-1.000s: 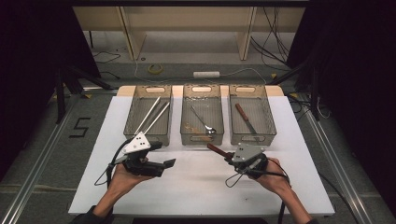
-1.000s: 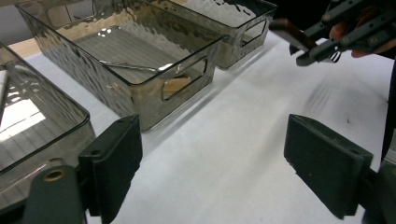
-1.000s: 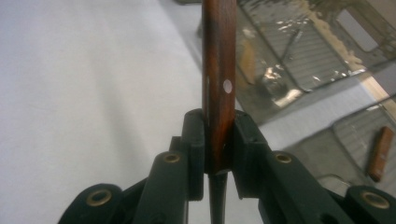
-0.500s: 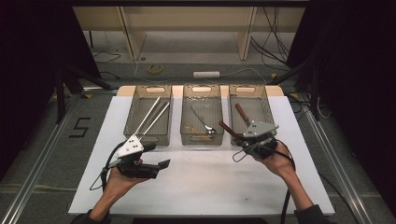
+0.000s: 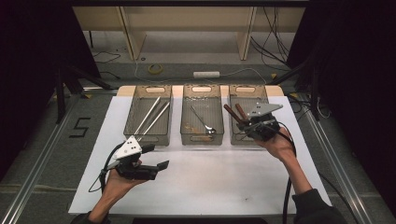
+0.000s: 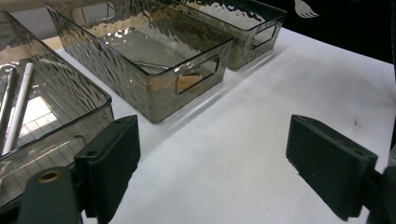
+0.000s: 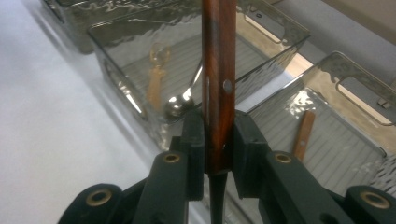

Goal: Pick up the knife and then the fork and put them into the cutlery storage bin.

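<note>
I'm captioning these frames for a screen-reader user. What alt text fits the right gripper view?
The right hand-held gripper is shut on a knife's wooden handle, which rises straight up the frame with a metal rivet showing. Behind it stand clear smoky bins on a white table: the middle bin holds a spoon, and the right bin holds another wooden handle.

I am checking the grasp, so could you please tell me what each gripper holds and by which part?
The right gripper holds a wooden-handled knife, clamped on the handle near its blade end. The left gripper is open and holds nothing.
</note>
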A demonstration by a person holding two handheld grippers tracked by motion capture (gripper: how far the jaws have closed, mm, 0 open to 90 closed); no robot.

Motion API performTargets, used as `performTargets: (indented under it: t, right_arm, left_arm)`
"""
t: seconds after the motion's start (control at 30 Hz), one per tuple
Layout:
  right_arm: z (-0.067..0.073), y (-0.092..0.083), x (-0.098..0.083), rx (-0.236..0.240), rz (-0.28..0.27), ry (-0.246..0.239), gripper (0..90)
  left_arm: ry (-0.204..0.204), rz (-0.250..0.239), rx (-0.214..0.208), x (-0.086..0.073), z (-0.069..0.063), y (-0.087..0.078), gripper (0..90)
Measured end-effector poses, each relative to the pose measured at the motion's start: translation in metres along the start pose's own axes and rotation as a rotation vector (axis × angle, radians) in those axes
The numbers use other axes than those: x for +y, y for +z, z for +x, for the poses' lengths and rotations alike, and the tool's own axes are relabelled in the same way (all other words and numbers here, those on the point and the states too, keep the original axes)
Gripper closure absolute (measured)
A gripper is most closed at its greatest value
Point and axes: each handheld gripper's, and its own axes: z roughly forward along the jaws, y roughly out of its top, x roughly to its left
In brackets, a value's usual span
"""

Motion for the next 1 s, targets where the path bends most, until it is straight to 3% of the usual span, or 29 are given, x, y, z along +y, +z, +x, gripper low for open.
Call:
performTargets:
  t: [0.5,1.0]
  right_arm:
    - [-0.039,0.02,0.017,-0.031,0.029,0.095,77.5]
    - [-0.06,0.037,0.023,-0.064,0.055,0.145,77.6]
  left_arm:
    - [-0.002,-0.011,0.004,0.0,-0.001,0.0,16.3]
    - [-0.001,-0.023,0.003,0.0,0.0,-0.001,16.2]
